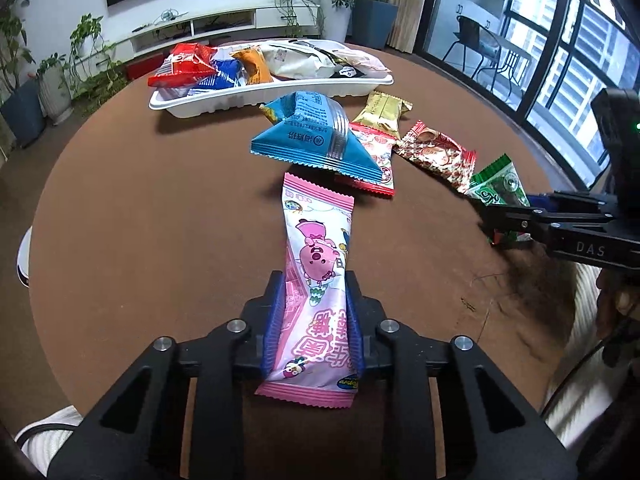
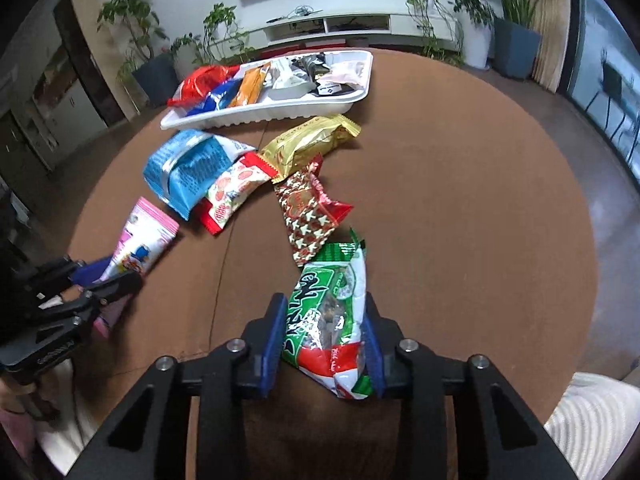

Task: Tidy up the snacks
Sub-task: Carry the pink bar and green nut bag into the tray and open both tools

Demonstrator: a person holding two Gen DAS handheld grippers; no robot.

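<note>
A pink cartoon snack packet lies lengthwise on the brown round table, and my left gripper is shut on its near half, blue pads against both long edges. The right wrist view shows that same pink packet and left gripper at the left. My right gripper is shut on a green and white snack packet, whose far end rests on the table. From the left wrist view, the right gripper and green packet sit at the right.
A white tray at the table's far side holds several packets. Between it and the grippers lie a blue packet, a red strawberry packet, a gold packet and a red patterned packet. Potted plants and a TV shelf stand behind.
</note>
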